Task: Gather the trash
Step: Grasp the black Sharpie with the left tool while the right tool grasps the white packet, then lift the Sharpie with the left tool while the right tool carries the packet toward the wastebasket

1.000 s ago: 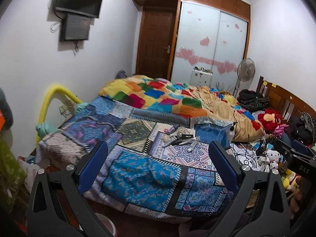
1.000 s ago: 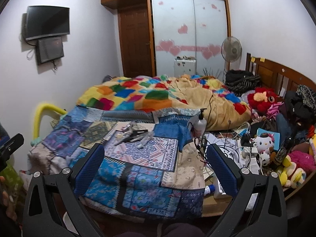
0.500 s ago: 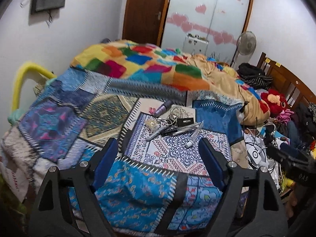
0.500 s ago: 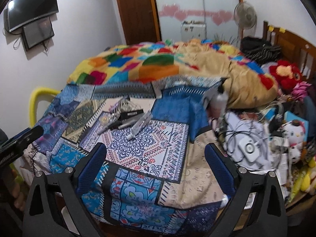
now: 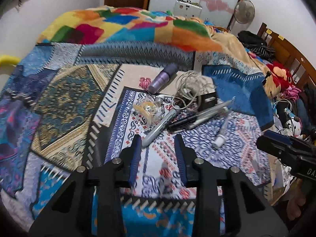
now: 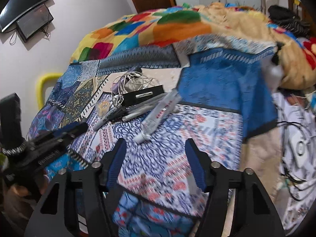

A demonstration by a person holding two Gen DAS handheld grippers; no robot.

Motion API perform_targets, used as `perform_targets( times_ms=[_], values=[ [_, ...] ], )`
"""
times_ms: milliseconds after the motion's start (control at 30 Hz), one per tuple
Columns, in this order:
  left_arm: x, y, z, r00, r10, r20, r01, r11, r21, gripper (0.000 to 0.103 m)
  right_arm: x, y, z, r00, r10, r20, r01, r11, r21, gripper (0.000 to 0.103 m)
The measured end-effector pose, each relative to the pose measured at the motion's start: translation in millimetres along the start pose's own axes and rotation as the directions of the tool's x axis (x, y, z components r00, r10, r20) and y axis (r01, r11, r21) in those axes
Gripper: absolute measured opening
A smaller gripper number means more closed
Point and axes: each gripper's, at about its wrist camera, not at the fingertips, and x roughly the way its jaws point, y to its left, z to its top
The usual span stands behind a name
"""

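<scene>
A small pile lies on the patterned bedspread (image 5: 65, 102): a grey marker (image 5: 161, 127), black pens (image 5: 184, 120), a white tube (image 5: 222, 133), a crumpled clear-and-yellow wrapper (image 5: 147, 110), a purple bottle (image 5: 163, 77), a tangle of white cable (image 5: 189, 87) and a black box (image 5: 207, 99). My left gripper (image 5: 158, 138) is open and empty, just short of the marker's near end. My right gripper (image 6: 156, 143) is open and empty, just short of the white tube (image 6: 158, 116). The marker (image 6: 107, 117) and black box (image 6: 143, 95) also show there.
A multicoloured blanket (image 5: 126, 25) is heaped at the far end of the bed. Cables, chargers and plush toys (image 6: 296, 144) crowd the right side by the wooden headboard (image 5: 284, 49). A yellow rail (image 6: 44, 86) stands at the left edge. A fan (image 5: 244, 11) stands by the wardrobe.
Both grippers have moved forward and down toward the pile on the bed. The jaws of both have narrowed, the left more than the right.
</scene>
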Motion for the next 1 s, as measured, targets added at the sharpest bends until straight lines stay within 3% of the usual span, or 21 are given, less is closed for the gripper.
perform_targets(
  times_ms=[400,500,733,1000],
  values=[
    [33.8,-0.9,2.5,0.999,0.030,-0.016,-0.028,0.995,0.094,0.024,53.1,-3.1,12.8,0.998,0.014,-0.055,-0.010,0.997,0.073,0.042],
    [36.5,-0.5,0.8,0.999,0.000,-0.038,0.003,0.997,0.081,0.015,56.0,-1.5,12.5,0.998,-0.006,-0.057,0.009,0.998,0.063,0.027],
    [25.2,-9.6,-15.9,0.998,0.009,-0.064,-0.001,0.994,0.109,0.012,48.6,-1.4,4.5,0.998,-0.013,-0.060,0.015,0.999,0.043,0.027],
    [-6.2,-20.3,-57.6,0.994,0.013,-0.112,-0.007,0.998,0.057,0.009,29.2,-6.1,-15.3,0.996,-0.023,-0.085,0.024,1.000,0.008,0.027]
  ],
)
